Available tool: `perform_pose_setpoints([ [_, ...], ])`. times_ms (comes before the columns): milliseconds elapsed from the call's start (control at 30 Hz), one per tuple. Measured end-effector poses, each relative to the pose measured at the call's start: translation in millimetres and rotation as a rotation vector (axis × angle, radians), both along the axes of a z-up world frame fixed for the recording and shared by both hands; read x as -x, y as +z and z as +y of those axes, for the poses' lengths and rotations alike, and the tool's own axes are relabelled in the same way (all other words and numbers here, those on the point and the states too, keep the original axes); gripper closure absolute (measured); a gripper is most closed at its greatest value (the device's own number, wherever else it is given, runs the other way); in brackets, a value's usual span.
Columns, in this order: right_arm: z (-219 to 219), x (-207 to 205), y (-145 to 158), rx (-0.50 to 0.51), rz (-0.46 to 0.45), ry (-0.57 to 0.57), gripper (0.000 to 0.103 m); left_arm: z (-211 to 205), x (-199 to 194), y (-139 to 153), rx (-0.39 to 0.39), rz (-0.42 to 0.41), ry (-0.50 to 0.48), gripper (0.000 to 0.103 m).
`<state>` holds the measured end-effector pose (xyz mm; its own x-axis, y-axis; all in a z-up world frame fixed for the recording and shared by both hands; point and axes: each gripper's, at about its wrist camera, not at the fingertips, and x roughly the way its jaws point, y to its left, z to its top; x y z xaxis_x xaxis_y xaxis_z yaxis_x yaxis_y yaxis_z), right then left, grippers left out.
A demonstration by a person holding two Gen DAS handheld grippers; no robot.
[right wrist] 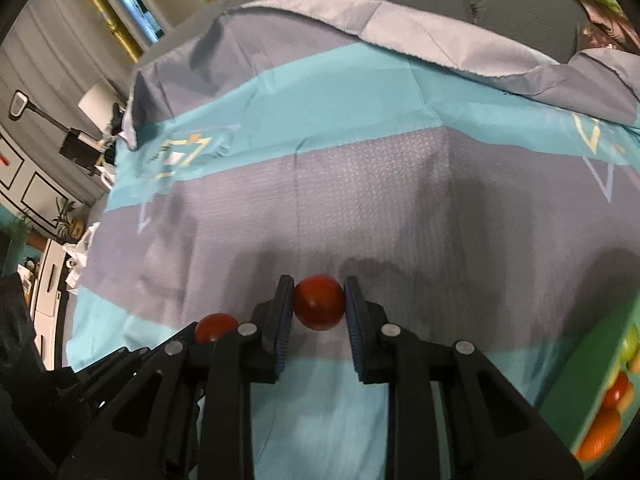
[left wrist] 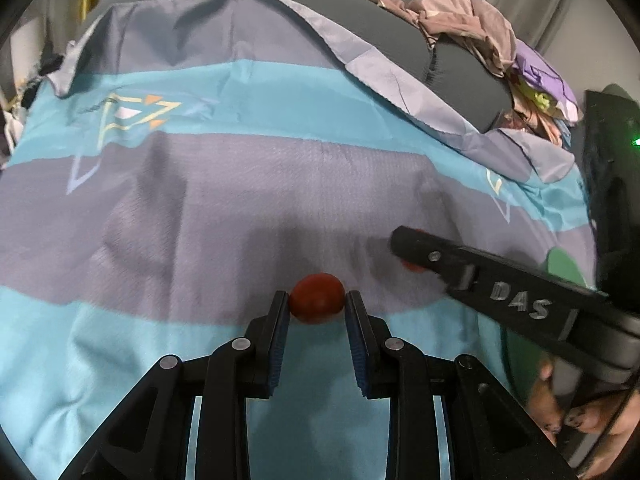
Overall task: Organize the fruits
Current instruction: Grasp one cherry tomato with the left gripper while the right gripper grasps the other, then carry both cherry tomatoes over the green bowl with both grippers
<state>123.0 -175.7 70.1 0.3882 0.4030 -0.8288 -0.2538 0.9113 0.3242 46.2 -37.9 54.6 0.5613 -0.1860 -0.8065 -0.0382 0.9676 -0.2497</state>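
My left gripper (left wrist: 317, 300) is shut on a small red fruit (left wrist: 317, 298) held between its blue pads just above the blue and grey bedsheet (left wrist: 240, 184). My right gripper (right wrist: 319, 300) is shut on a second small red fruit (right wrist: 319, 302). In the left wrist view the right gripper (left wrist: 404, 248) reaches in from the right, and its fruit (left wrist: 412, 266) shows only as a red sliver behind the finger. In the right wrist view the left gripper's fruit (right wrist: 215, 326) shows at lower left. A green box (right wrist: 600, 392) holding several fruits sits at the right edge.
A pile of crumpled clothes (left wrist: 480, 36) lies on a dark grey cushion (left wrist: 400, 40) at the back right. A dresser and a lamp (right wrist: 94, 102) stand beyond the bed's left side. A hand (left wrist: 560, 408) holds the right gripper.
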Motion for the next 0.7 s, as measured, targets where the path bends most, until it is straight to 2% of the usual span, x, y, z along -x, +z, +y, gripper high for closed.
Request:
perform_pose_setpoints([
  [200, -8.0, 40.6, 11.5, -0.032, -0.027, 0.009, 0.076, 1.6, 32.8, 2.5, 0.019, -0.006, 0.012, 0.074],
  [333, -15.1, 62.2, 12.1, -0.037, -0.036, -0.004, 0.076, -3.2, 45.6, 2.9, 0.002, -0.014, 0.022, 0.074],
  [467, -24.6, 79.6, 17.3, -0.046, -0.058, -0.020, 0.076, -11.8, 55.4, 5.2, 0.039, -0.015, -0.012, 0.074],
  [700, -47.7, 100.5, 32.4, -0.061, -0.109, -0.053, 0.076, -38.7, 67.2, 23.3, 0.010, -0.073, -0.059, 0.074],
])
